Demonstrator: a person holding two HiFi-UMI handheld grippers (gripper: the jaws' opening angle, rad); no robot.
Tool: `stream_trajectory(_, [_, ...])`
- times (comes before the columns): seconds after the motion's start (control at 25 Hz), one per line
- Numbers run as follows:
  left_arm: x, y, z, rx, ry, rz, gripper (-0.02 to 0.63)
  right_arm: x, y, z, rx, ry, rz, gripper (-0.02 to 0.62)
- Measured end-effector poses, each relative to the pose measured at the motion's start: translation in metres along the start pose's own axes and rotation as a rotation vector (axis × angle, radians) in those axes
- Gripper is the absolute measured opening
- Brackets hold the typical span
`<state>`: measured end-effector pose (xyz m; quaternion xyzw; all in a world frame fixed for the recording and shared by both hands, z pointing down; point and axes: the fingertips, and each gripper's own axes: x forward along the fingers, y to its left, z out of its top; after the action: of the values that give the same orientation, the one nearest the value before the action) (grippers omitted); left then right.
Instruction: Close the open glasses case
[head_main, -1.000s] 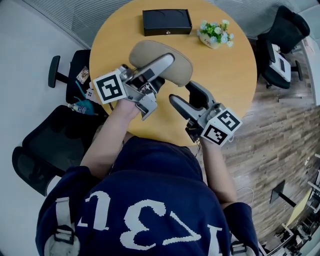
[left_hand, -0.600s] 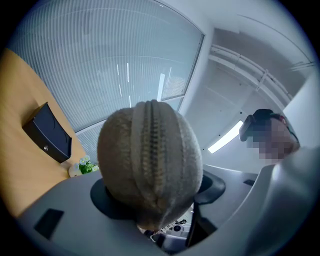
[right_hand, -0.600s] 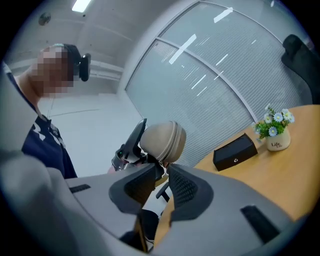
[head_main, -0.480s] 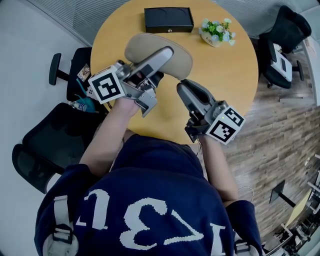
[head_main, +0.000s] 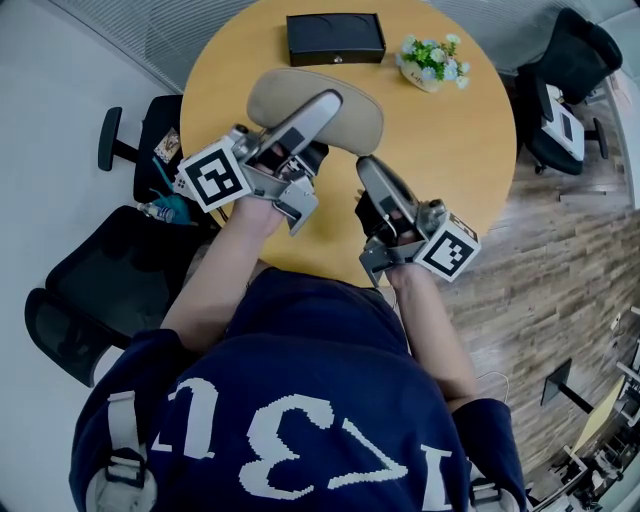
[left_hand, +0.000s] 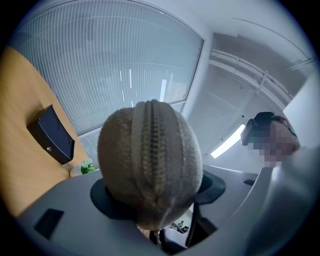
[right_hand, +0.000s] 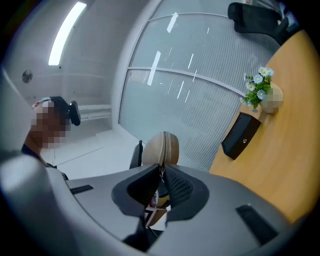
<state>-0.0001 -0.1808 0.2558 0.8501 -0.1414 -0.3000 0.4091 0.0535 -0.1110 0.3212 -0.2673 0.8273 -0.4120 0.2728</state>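
L claw clenched on tan glasses case, held over bench, person-side of black box. R claw, jaws just been closing, pinches zip pull on case's side away from box.

The glasses case is coarse, matt beige woven cloth; its zip is a ribbed band of fine teeth. The desk is smooth pale wood with a low sheen. The black box looks smooth and matt, with a small bright clasp. The floor is brown wood-grain planking; the person's shirt is soft dark cloth
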Motion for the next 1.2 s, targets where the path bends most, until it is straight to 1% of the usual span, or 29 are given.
stream_trajectory(0.16, [-0.002,0.0,0.002,0.001,-0.012,0.002,0.298,-0.002,0.001,0.0,-0.117,0.034,-0.041,0.034])
stream_trajectory(0.32, [-0.004,0.001,0.005,-0.049,-0.022,-0.006,0.298,-0.004,0.008,0.006,-0.223,0.047,-0.048,0.023])
stream_trajectory(0.44, [-0.006,-0.001,0.006,-0.087,-0.033,-0.021,0.296,-0.006,0.014,0.012,-0.24,0.038,-0.03,0.023])
stream_trajectory(0.6, [-0.004,-0.006,0.002,-0.116,-0.023,-0.044,0.296,-0.009,0.02,0.02,-0.255,0.03,-0.017,0.021])
stream_trajectory(0.72, [-0.005,-0.008,0.005,-0.17,-0.061,-0.061,0.296,-0.01,0.027,0.026,-0.275,0.013,-0.006,0.021])
stream_trajectory(0.84, [-0.01,-0.006,0.007,-0.222,-0.09,-0.064,0.296,-0.013,0.031,0.039,-0.28,-0.036,-0.016,0.021])
stream_trajectory(0.92, [-0.012,-0.008,0.002,-0.226,-0.063,-0.075,0.296,-0.014,0.032,0.049,-0.311,-0.051,-0.024,0.021])
stream_trajectory(1.0, [-0.014,-0.014,-0.007,-0.197,-0.005,-0.094,0.295,-0.014,0.033,0.055,-0.336,-0.053,-0.026,0.021])
stream_trajectory(1.12, [-0.017,-0.025,-0.024,-0.151,0.122,-0.131,0.295,-0.015,0.035,0.056,-0.358,-0.048,-0.025,0.021])
stream_trajectory(1.2, [-0.018,-0.029,-0.037,-0.145,0.213,-0.151,0.296,-0.013,0.036,0.054,-0.372,-0.028,-0.018,0.021])
